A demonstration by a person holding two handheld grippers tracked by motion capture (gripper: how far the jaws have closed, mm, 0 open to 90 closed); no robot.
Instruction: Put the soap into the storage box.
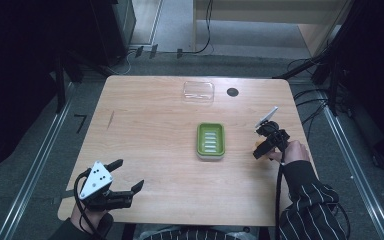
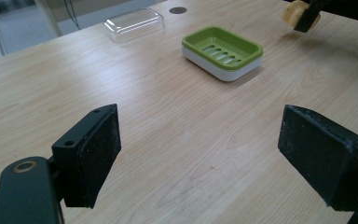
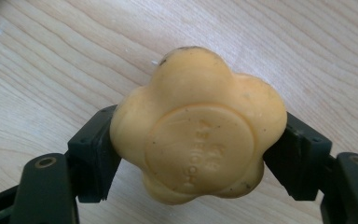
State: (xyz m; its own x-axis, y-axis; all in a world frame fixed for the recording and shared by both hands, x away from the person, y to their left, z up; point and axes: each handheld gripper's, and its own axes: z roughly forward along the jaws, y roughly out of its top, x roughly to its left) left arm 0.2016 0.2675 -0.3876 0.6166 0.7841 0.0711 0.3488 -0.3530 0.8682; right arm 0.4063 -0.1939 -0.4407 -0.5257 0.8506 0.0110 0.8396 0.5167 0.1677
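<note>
A yellow flower-shaped soap bar [image 3: 198, 126] sits clamped between the pads of my right gripper [image 3: 198, 156], just above the wooden table [image 1: 145, 135]. In the high view my right gripper [image 1: 261, 149] is at the table's right side, right of a green soap dish [image 1: 210, 140] that lies empty on its white base. My left gripper [image 1: 127, 175] rests near the front left corner, jaws spread wide with nothing between them. From the left gripper view the soap dish [image 2: 222, 51] stands ahead and the held soap [image 2: 293, 12] shows at the top right.
A clear plastic lid [image 1: 198, 91] lies near the table's far edge, with a round black hole [image 1: 232, 92] just right of it. Cables and dark stands surround the table on the floor.
</note>
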